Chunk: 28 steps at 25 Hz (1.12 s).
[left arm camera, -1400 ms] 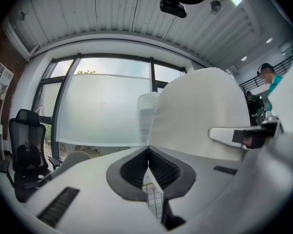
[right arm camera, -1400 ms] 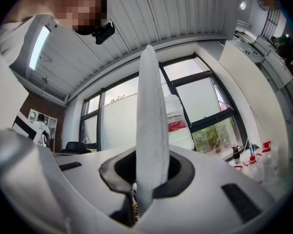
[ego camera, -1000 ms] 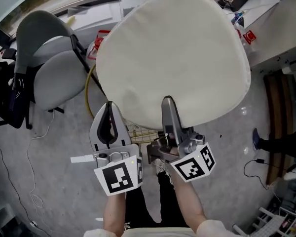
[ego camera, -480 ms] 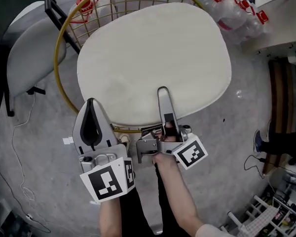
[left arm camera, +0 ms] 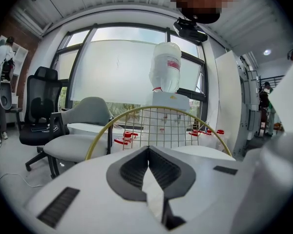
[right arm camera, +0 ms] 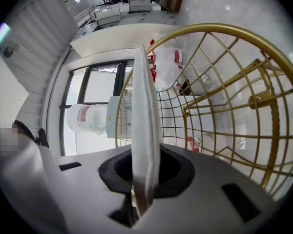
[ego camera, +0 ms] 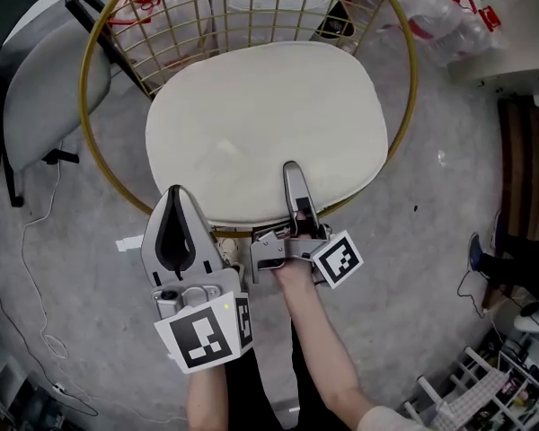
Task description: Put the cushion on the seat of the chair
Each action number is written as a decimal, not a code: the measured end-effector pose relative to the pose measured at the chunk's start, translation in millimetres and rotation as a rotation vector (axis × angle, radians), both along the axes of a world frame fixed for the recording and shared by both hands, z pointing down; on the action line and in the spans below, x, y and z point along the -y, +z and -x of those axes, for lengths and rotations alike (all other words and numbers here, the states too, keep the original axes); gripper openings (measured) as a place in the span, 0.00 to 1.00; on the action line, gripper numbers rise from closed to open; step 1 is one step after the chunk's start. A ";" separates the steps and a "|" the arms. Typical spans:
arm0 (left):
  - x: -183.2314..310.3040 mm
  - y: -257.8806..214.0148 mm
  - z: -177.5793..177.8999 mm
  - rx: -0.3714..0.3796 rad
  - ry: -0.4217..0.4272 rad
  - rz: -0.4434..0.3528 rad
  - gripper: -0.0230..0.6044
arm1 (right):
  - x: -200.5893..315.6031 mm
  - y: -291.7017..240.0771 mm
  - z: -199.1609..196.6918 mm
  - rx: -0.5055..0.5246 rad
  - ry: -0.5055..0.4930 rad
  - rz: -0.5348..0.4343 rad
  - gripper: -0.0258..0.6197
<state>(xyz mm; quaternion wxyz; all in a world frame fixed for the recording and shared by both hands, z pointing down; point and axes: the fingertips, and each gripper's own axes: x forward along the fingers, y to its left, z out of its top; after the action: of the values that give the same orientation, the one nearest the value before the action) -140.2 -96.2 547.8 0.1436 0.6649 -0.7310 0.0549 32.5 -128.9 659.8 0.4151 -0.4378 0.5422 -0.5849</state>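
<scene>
A gold wire chair (right arm camera: 219,27) carries a round cream cushion (ego camera: 265,124), which lies flat on its seat. The right tongs (ego camera: 292,171) clamp the cushion's near edge (fabric fills the narrow gap). The left tongs (ego camera: 174,192), tips together and empty, sit at that same edge.
</scene>
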 end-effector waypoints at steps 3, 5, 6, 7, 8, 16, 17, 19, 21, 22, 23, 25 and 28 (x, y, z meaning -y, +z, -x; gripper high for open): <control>-2.5 11.2 -4.4 -0.013 0.003 0.026 0.06 | -3.1 14.8 -2.6 0.014 0.010 0.039 0.12; -4.1 17.4 -5.7 -0.015 0.002 0.042 0.06 | -5.3 23.5 -2.8 0.018 0.017 0.063 0.12; -5.0 20.0 -6.4 -0.018 0.002 0.049 0.06 | -6.7 28.8 -2.2 0.020 0.022 0.079 0.12; -6.1 22.4 -7.7 -0.022 0.003 0.055 0.06 | -8.6 34.5 -1.4 0.023 0.027 0.097 0.12; -7.4 24.5 -9.8 -0.025 0.007 0.059 0.06 | -10.8 40.1 -0.4 0.025 0.032 0.114 0.12; -13.9 35.2 -26.1 -0.022 0.042 0.078 0.06 | -32.5 74.9 -2.6 -0.008 0.052 0.217 0.12; -14.9 37.0 -26.5 -0.021 0.044 0.082 0.06 | -36.0 77.6 -4.4 -0.019 0.051 0.227 0.12; -16.2 40.3 -25.9 -0.016 0.047 0.088 0.06 | -40.3 81.8 -7.4 -0.030 0.048 0.239 0.12; -17.2 43.0 -23.9 -0.013 0.043 0.094 0.06 | -41.2 84.8 -8.8 -0.036 0.046 0.244 0.12; -17.5 44.1 -22.8 -0.013 0.039 0.097 0.06 | -40.7 85.8 -9.0 -0.038 0.046 0.245 0.12; -17.7 45.1 -21.8 -0.015 0.035 0.100 0.06 | -40.0 86.2 -9.0 -0.040 0.047 0.245 0.12; -18.3 46.5 -20.3 -0.022 0.026 0.104 0.06 | -39.3 85.5 -9.2 -0.038 0.052 0.243 0.12; -17.3 46.9 -19.0 -0.026 0.016 0.101 0.06 | -39.0 88.2 -9.9 -0.024 0.063 0.256 0.13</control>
<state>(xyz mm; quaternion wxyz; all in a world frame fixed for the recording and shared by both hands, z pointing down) -121.2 -78.9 594.8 0.1861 0.6632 -0.7200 0.0844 42.4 -89.9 748.0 0.3673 -0.5108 0.4543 -0.6306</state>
